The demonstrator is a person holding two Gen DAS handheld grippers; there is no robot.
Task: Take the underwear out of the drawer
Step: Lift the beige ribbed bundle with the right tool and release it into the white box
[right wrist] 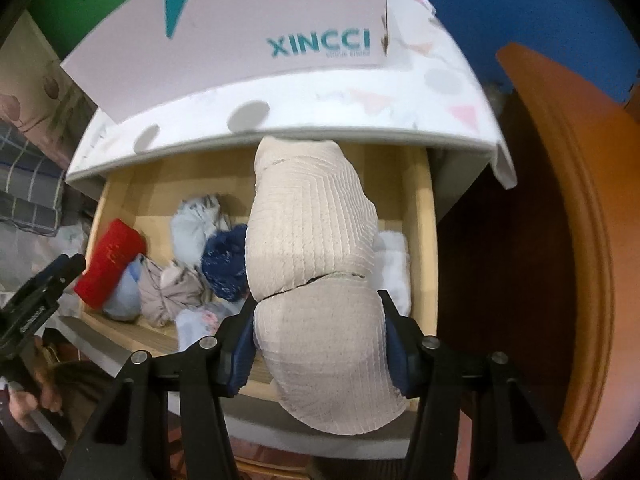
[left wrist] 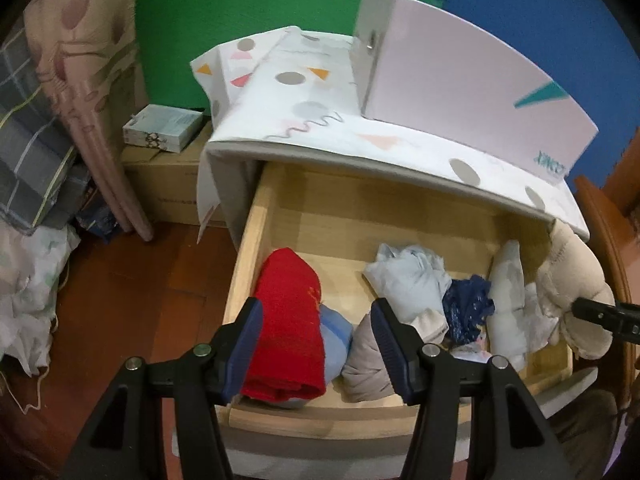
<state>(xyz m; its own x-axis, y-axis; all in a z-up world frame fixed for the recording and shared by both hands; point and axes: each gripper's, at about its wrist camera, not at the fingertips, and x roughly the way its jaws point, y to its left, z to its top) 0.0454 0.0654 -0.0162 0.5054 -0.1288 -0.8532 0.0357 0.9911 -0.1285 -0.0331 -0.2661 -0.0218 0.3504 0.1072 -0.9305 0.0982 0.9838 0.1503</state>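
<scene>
Both views are evenly lit by soft indoor light from above, fairly bright on the pale surfaces and dimmer toward the floor. The cabinet top (left wrist: 384,148) casts a shadow across the back of the drawer (left wrist: 360,216). No strong glare shows; only small highlights sit on the metal pins of the gripper arms. Fisheye distortion bends straight edges into curves, strongly so near the rims, and black corners frame each picture. In the right wrist view the box (right wrist: 248,20) and the cabinet edge are slightly smeared, and the beige garment (right wrist: 312,248) close to the lens looks soft. Colours are saturated.
</scene>
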